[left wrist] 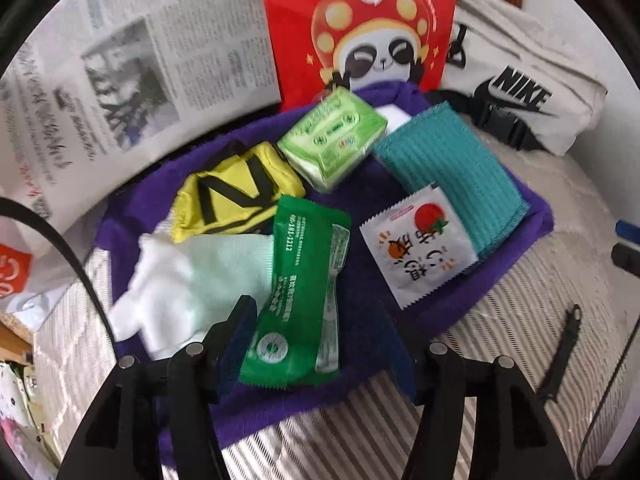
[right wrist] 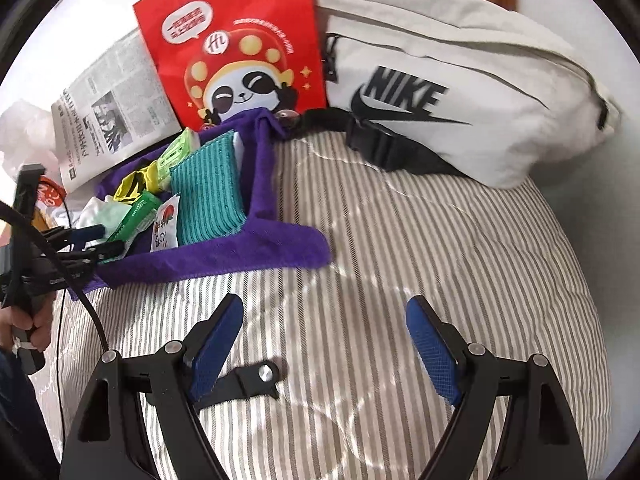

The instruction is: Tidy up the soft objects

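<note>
Your left hand-held gripper [left wrist: 316, 340] hangs over the purple towel [left wrist: 360, 320] spread on the striped bed [right wrist: 400, 260], its jaws apart; the green packet [left wrist: 304, 292] lies loose between them, no pad pressing it. Beside the packet are a white glove [left wrist: 180, 280], a yellow-and-black cloth [left wrist: 236, 192], a green tissue pack [left wrist: 332, 140], a white sachet [left wrist: 416, 240] and a teal cloth [left wrist: 452, 172], all on the towel. Your right hand-held gripper [right wrist: 324, 336] stands wide apart and empty above the bedcover, near a black strap piece [right wrist: 240, 380]. A red bag [right wrist: 236, 44], a newspaper [left wrist: 140, 60] and a white waist bag [right wrist: 460, 80] lie behind.
</note>
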